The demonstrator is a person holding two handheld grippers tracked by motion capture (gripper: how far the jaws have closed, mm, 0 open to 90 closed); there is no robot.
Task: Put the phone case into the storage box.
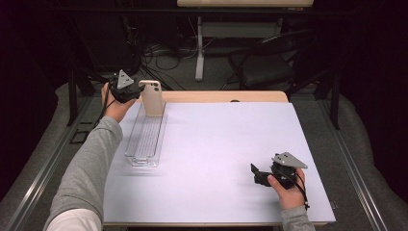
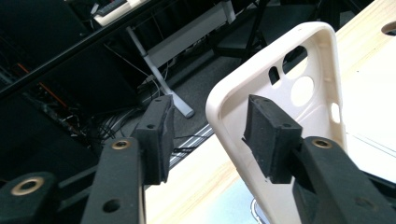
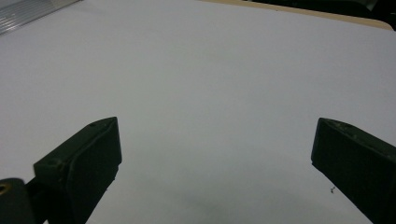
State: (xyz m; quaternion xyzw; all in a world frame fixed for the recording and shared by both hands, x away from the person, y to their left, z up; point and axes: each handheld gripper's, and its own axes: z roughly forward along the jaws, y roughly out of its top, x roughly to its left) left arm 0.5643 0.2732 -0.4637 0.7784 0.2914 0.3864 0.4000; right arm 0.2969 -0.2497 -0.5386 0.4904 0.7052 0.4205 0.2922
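- At the far left of the table, the left gripper point(image 1: 126, 89) sits level with the top of a cream phone case point(image 1: 152, 97), which stands upright at the far end of a clear plastic tray point(image 1: 143, 139).
- Seen in the left gripper view, the jaws are parted around the case's point(image 2: 280, 93) left edge: one pad point(image 2: 268, 135) lies inside the shell, the other point(image 2: 156, 133) stands off in the air, so the case is released, not pinched.
- By my judgement the placing is done: the case rests in the tray, and what is left is drawing the left gripper clear without tipping it.
- Room there is tight; the tray lies near the table's point(image 1: 216, 159) left edge, and the wooden back edge is just beyond.
- Across the middle, the white surface gives wide room to move.
- Near the front right corner, the right gripper point(image 1: 257, 174) rests low, its jaws spread wide, holding nothing, close to the front edge.
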